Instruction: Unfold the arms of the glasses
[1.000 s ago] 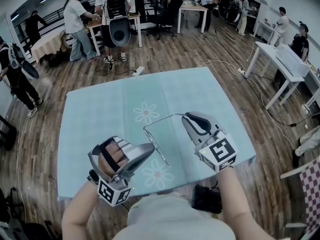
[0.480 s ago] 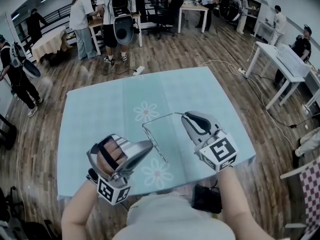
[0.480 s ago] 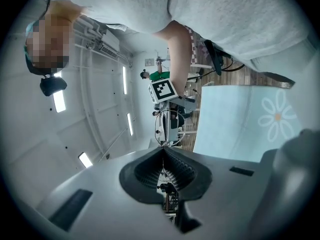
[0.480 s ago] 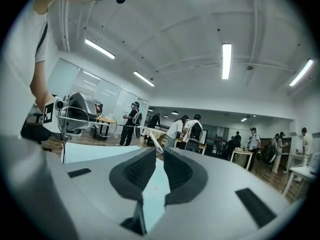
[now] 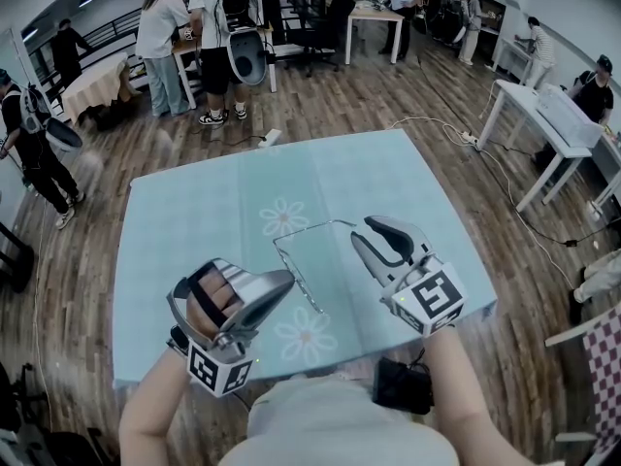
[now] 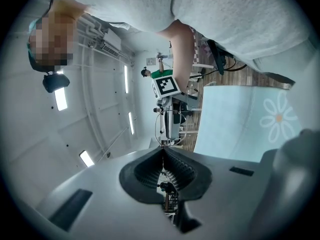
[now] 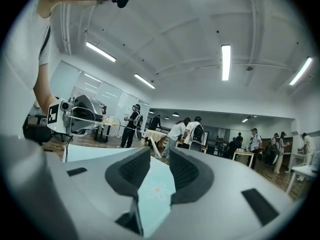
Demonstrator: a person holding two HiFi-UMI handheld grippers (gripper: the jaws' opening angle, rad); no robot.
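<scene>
A thin wire-framed pair of glasses [image 5: 306, 229] hangs above the light blue tablecloth [image 5: 194, 221] between my two grippers. My left gripper [image 5: 289, 282] is shut on the frame's near end; in the left gripper view its jaws [image 6: 162, 151] meet on the thin wire, with the glasses [image 6: 170, 119] reaching past them. My right gripper [image 5: 361, 229] sits at the far end of one arm. Its jaws have just been opening and now stand apart [image 7: 159, 159], the pads pressing nothing. The arm's tip [image 7: 155, 151] shows just beyond them.
The tablecloth carries printed daisies [image 5: 283, 218]. A black object [image 5: 403, 386] sits below the table's near edge. White tables [image 5: 543, 124] and a floor cable [image 5: 505, 178] lie to the right. Several people [image 5: 209, 37] stand at the back of the room.
The right gripper's jaws have spread apart and no longer pinch the arm of the glasses. The left gripper keeps its hold and has not moved.
</scene>
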